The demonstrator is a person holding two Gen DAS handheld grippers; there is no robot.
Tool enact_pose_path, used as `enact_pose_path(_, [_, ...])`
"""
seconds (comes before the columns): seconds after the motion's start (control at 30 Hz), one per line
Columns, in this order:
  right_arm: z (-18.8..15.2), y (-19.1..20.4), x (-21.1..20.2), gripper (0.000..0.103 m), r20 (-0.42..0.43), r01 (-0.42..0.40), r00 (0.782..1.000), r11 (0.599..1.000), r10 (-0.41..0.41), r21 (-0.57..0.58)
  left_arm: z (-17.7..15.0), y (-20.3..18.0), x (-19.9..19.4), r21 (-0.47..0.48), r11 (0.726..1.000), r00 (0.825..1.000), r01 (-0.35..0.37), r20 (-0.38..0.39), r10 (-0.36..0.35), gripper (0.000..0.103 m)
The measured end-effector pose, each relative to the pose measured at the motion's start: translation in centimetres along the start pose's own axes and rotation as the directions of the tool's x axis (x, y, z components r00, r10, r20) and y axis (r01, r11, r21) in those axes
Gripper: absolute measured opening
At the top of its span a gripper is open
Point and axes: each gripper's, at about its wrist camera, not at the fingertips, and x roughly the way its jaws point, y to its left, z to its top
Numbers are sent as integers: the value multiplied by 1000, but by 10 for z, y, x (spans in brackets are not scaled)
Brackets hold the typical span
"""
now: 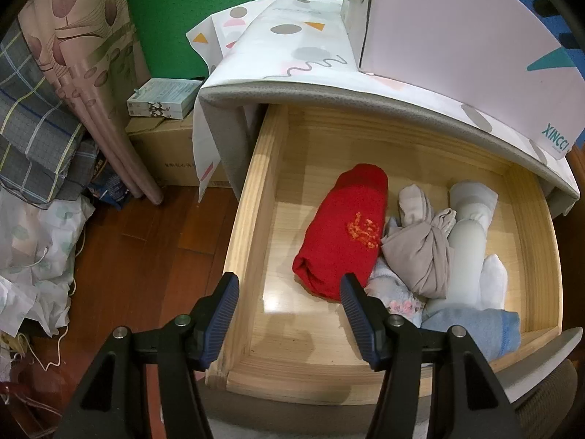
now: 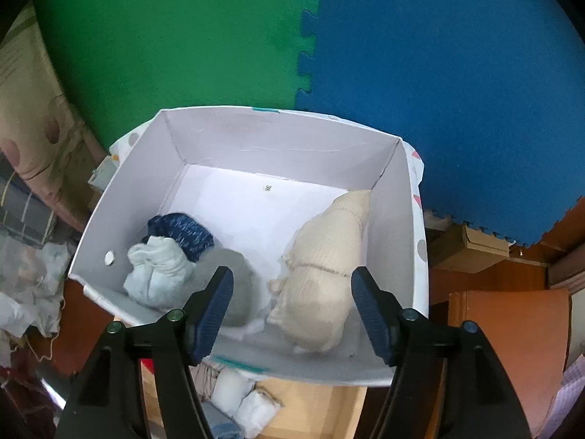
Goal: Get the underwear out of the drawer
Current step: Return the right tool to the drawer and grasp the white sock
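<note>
The wooden drawer [image 1: 252, 219] stands pulled out. Inside lie a red rolled garment [image 1: 343, 226], a knotted grey-beige piece [image 1: 420, 252], a pale grey roll [image 1: 468, 219], white socks [image 1: 493, 281] and a light blue roll [image 1: 475, 329]. My left gripper [image 1: 289, 285] hangs open above the drawer's front left corner, holding nothing. My right gripper [image 2: 292, 278] is open over a white box [image 2: 263, 135]. A cream rolled garment [image 2: 321, 267] lies on the box floor below its fingers, clear of both pads. A navy roll [image 2: 182, 234], a white bundle [image 2: 157, 270] and a grey piece [image 2: 237, 285] also sit in the box.
The white box [image 1: 457, 18] rests on the patterned cabinet top [image 1: 292, 55] above the drawer. A cardboard carton [image 1: 164, 153], a curtain [image 1: 84, 73] and plaid bedding [image 1: 29, 117] crowd the left. Green [image 2: 164, 36] and blue [image 2: 438, 73] foam mats line the wall.
</note>
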Motion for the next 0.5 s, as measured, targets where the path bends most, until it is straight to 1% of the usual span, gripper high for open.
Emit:
enact_pose_path(0.13, [-17,8,-15,64,-10,-19,1000,999,18,-41,0,0,0,3,1000,1000,-2,-1,2,59])
enact_pose_path(0.23, [-36,13,-27,64,-23,-42,999,997,40,-71,0,-1,2,4,1000,1000,-5,-4,5,59])
enact_pose_path(0.37, [-65,19,-41,64,-40,-66,997,992,62,-110,-1,-2,3,10,1000,1000,-7,-6,7,59])
enact_pose_path(0.5, [-98,24,-42,64,-79,-97,993,987,87,-130,-1,-2,4,11,1000,1000,-10,-9,10,59])
